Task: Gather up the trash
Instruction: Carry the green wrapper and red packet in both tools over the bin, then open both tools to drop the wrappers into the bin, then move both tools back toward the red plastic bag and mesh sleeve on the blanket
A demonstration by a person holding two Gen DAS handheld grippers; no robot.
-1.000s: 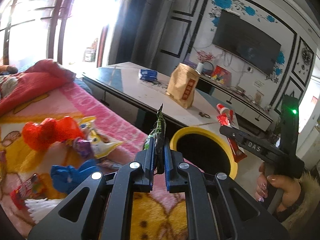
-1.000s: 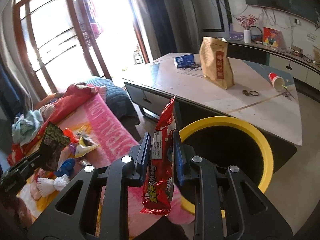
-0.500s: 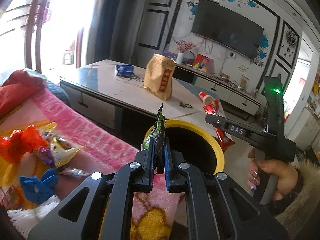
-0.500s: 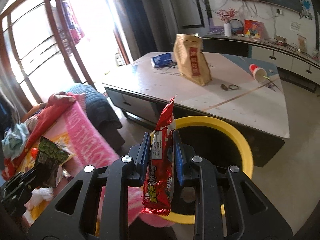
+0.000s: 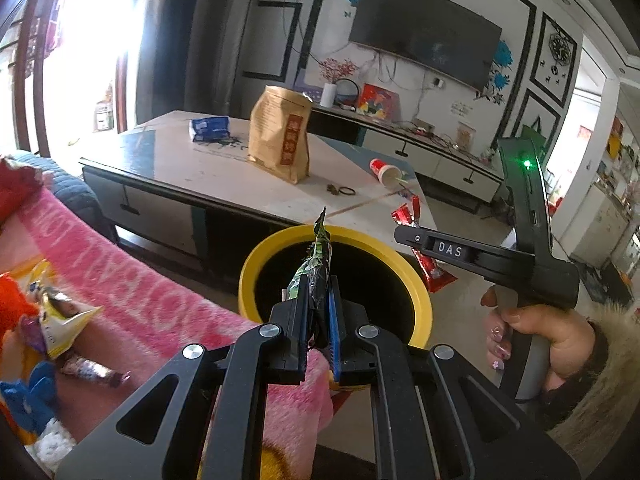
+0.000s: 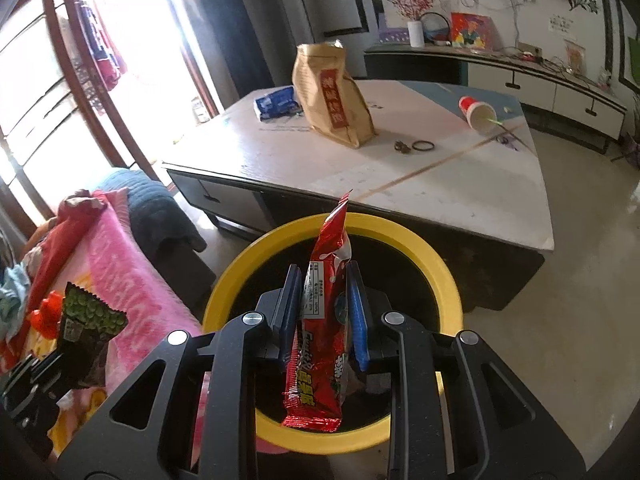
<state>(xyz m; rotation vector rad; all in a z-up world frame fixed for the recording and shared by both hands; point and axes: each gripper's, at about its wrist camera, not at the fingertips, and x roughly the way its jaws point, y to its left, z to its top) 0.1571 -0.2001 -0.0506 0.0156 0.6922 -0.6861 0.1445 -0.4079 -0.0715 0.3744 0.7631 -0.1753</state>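
Note:
My left gripper [image 5: 318, 312] is shut on a green snack wrapper [image 5: 316, 260], held edge-on just before the near rim of the yellow-rimmed black bin [image 5: 256, 264]. My right gripper [image 6: 323, 312] is shut on a red snack wrapper [image 6: 326, 320], held upright over the bin's [image 6: 444, 276] opening. In the left wrist view the right gripper [image 5: 404, 234] shows at the right with the red wrapper [image 5: 434, 272] hanging beside the bin. In the right wrist view the green wrapper [image 6: 90, 318] shows at the lower left.
A pink blanket [image 5: 132, 280] left of the bin carries more wrappers [image 5: 60, 320] and red and blue items. Behind the bin a low table [image 6: 440, 184] holds a brown paper bag [image 6: 332, 100], a blue packet [image 6: 276, 102] and a tipped red cup [image 6: 478, 112].
Both grippers have moved right and forward toward the bin with their wrappers; the right one now hangs over the opening. Neither grip has changed.

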